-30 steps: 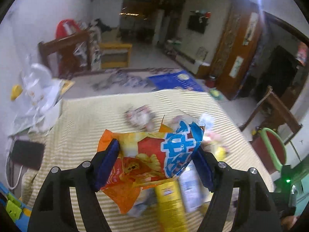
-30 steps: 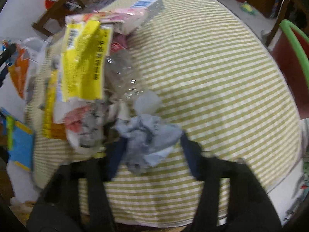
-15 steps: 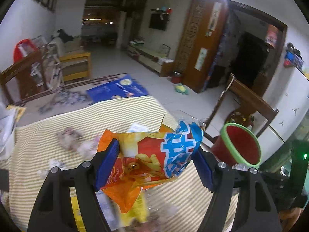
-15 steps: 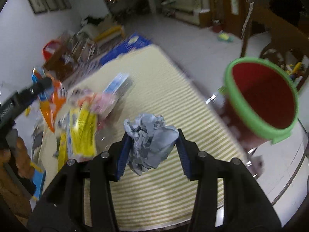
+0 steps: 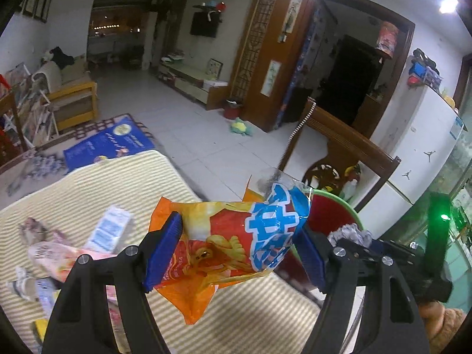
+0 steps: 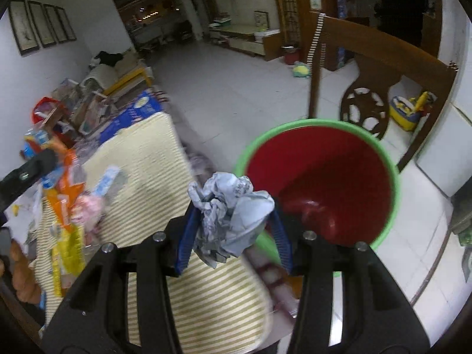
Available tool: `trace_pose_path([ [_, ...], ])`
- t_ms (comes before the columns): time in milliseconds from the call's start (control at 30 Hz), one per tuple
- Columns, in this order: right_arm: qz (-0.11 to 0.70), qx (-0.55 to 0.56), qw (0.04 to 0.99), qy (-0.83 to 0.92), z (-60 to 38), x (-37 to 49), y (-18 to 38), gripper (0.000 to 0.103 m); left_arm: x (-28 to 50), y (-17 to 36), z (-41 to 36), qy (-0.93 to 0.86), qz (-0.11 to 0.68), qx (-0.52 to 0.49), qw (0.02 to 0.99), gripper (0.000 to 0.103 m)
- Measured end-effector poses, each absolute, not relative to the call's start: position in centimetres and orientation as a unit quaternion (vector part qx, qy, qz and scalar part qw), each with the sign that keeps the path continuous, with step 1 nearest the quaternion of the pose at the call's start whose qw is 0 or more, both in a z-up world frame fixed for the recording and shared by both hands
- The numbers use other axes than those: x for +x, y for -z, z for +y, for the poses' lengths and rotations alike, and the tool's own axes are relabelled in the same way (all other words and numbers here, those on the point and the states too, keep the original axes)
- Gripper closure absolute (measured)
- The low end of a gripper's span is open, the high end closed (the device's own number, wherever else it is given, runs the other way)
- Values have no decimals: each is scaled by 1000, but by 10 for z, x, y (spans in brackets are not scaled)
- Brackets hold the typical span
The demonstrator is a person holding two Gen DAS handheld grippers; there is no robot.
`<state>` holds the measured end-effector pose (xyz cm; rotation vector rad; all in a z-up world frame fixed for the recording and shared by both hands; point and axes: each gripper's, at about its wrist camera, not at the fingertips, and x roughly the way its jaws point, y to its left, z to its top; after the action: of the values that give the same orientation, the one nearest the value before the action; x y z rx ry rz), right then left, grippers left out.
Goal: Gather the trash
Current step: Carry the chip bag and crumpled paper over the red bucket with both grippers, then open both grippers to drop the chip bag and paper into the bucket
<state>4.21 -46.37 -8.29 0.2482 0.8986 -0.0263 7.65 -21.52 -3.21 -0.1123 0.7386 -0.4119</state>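
Right wrist | right gripper point(image 6: 234, 233) jaws clamp paper wad point(image 6: 231, 216) beside red bin point(image 6: 321, 183) | left gripper point(image 5: 236, 253) jaws clamp chip bag point(image 5: 233, 244)

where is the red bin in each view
Left wrist: bin at right of centre, mostly hidden behind the chip bag.
Right wrist: bin at centre right, open mouth fully in view beyond the paper wad.
Shared landmark: wooden chair behind it.

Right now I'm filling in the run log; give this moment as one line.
left gripper: shut on snack bag | right gripper: shut on crumpled paper | red bin: beside table edge, no drop yet
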Motion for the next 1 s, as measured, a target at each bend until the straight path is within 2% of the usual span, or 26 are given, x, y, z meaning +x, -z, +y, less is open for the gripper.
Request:
trace_pose_path([
  [67, 436, 111, 892, 28, -479, 49, 90, 57, 81, 35, -228, 204, 363, -55, 908, 32],
  [133, 441, 106, 890, 40, -493, 55, 97, 52, 86, 39, -244, 211, 370, -56, 903, 32],
  [167, 444, 107, 888, 45, -501, 57, 99, 48, 90, 42, -256, 218, 375, -56, 899, 32],
  [233, 434, 117, 891, 59, -515, 55, 98, 30, 95, 45, -272, 232, 381, -56, 893, 32],
  [333, 413, 116, 900, 76, -533, 46, 90, 18, 103, 53, -309, 261, 394, -46, 880, 32],
  [633, 406, 103, 897, 145, -582, 21, 79, 16, 115, 89, -421, 342, 418, 17, 841, 32],
  [800, 401, 96, 893, 178, -595, 7, 63, 12, 123, 109, -448, 345, 434, 40, 832, 31],
  [1000, 387, 84, 897, 197, -599, -4, 48, 10, 126, 112, -451, 337, 437, 47, 833, 25],
])
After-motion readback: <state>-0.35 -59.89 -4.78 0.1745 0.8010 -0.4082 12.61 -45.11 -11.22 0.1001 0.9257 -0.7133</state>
